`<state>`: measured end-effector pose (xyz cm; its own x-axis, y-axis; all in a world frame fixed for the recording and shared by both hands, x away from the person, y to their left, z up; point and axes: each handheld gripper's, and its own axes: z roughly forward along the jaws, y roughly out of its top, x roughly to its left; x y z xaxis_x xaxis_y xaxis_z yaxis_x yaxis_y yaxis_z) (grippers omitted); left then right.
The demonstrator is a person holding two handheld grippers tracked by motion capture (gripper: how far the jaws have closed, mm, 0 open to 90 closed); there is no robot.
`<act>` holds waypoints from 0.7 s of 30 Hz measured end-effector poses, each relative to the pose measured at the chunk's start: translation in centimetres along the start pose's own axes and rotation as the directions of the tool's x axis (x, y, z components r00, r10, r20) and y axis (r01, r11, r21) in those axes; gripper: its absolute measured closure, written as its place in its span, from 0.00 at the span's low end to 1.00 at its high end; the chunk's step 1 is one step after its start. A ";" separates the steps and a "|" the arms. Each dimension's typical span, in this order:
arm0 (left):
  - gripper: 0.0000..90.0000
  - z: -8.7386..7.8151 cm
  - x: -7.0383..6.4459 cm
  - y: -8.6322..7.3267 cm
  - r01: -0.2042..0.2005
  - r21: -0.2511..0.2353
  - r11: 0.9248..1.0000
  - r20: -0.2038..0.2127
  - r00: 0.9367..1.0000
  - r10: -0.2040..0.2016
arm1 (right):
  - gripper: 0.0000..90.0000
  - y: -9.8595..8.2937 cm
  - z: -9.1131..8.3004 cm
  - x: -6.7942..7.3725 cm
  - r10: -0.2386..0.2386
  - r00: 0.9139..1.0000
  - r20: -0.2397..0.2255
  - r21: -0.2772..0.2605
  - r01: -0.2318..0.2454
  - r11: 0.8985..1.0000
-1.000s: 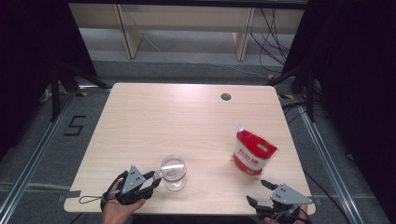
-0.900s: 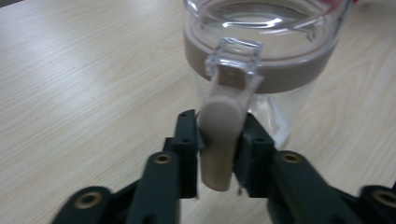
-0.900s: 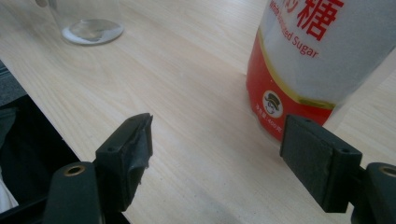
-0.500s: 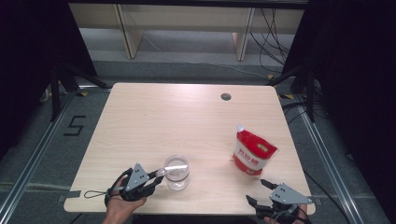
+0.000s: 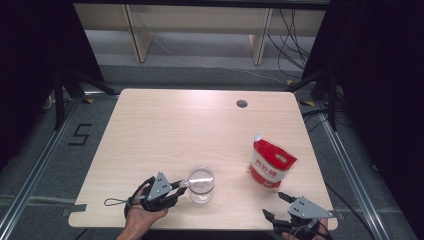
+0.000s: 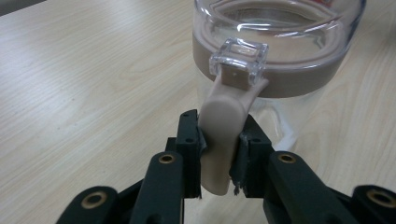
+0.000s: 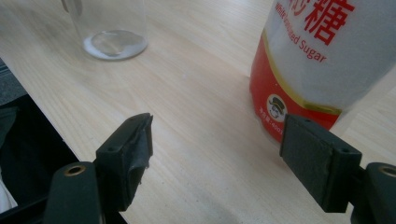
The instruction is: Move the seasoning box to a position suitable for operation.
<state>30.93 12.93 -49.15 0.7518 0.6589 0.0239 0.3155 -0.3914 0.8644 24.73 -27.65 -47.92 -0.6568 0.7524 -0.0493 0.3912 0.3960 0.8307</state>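
Since the earlier frames the left gripper has slid a little to the right along the near edge of the worktop, and the clear glass jar has gone with it; the right gripper sits where it did, at the near right corner. In the left gripper view the jaws are pressed against a beige clasp tab that hangs from the jar's rim, pinching it from both sides. Above the tab sits a small clear plastic catch, and a beige sealing band runs round the jar's open mouth. The jar stands upright near the front edge, just left of the middle. In the right gripper view the jaws are spread wide with nothing between them but bare wood. Just beyond them stands a red and white sugar bag, upright and close to the right-hand jaw without touching it. In the high view the bag stands well to the right of the jar.
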 end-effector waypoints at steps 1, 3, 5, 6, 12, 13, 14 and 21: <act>0.82 0.1 0.0 0.1 -0.008 0.003 1.000 0.002 1.000 0.008 | 0.29 0.0 0.1 -0.1 -0.025 1.000 0.005 -0.015 0.025 1.000; 0.82 0.4 -0.2 0.2 -0.001 -0.006 1.000 0.013 1.000 0.001 | 0.29 0.0 0.1 -0.1 -0.020 1.000 0.001 -0.010 0.020 1.000; 0.82 0.6 -0.3 0.3 -0.011 -0.004 1.000 0.020 1.000 0.011 | 0.29 0.0 0.2 -0.3 -0.049 0.999 0.006 -0.019 0.049 0.999; 0.82 0.9 -0.6 0.4 -0.015 -0.005 1.000 0.026 1.000 0.015 | 0.29 0.0 0.2 -0.3 -0.049 0.999 0.003 -0.017 0.049 0.999; 0.82 1.6 -1.0 0.8 -0.030 -0.012 0.999 0.052 0.998 0.030 | 0.29 0.1 0.2 -0.2 -0.039 0.999 -0.007 -0.019 0.039 0.999; 0.82 1.7 -1.0 0.8 -0.031 -0.019 0.999 0.065 0.997 0.032 | 0.29 0.1 0.2 -0.2 -0.039 0.999 -0.007 -0.019 0.039 0.999; 0.82 1.8 -1.0 0.8 -0.029 -0.017 0.999 0.060 0.998 0.030 | 0.29 0.1 0.3 -0.2 -0.043 0.999 -0.008 -0.023 0.043 0.999; 0.82 2.1 -0.9 0.9 -0.044 -0.029 0.999 0.082 0.996 0.046 | 0.29 0.2 0.2 -0.1 -0.036 0.999 -0.009 -0.017 0.035 0.999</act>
<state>31.78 10.66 -49.47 0.8106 0.5851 0.0220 0.2657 -0.4011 0.8767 25.02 -27.54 -47.90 -0.6763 0.7330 -0.0737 0.3566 0.4133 0.8379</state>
